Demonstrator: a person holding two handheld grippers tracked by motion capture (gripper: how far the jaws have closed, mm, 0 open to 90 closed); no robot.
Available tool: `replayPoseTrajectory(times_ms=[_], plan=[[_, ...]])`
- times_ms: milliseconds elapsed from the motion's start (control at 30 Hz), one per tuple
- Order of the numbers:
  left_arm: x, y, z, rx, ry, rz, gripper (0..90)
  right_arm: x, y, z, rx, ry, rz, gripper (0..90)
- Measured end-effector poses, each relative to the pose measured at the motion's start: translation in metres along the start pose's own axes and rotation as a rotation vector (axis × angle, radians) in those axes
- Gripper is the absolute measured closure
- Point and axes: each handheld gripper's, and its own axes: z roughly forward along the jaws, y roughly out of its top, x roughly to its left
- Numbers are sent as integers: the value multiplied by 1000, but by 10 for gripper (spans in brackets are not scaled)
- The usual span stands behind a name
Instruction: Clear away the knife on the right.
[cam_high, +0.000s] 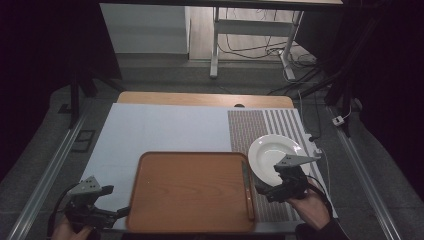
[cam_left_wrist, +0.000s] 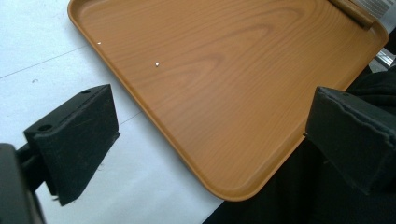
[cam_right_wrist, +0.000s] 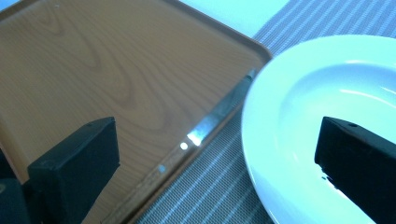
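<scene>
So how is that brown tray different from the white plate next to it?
The tray is rectangular, wood-grained and flat-bottomed with a low rim; the plate is round, glossy white and dished. The tray is the larger. A knife lies along the tray's right edge, while the plate holds nothing. The tray lies mostly on the pale cloth, the plate on the striped mat. Both lie flat.

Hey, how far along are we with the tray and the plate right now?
Done: a knife already lies along the wooden tray's right edge. In hand: nothing; the left tongs and right tongs are both open. Left: the white plate sits off the tray on the striped mat.
</scene>
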Motion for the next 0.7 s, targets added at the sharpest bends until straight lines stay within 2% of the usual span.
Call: replayPoseTrajectory(times_ms=[433, 700], plan=[[0, 0, 0, 1, 2, -3, 26, -12, -28, -28, -39, -70, 93, 0], [1, 0, 0, 0, 4, -3, 26, -14, -44, -41, -37, -111, 140, 0]])
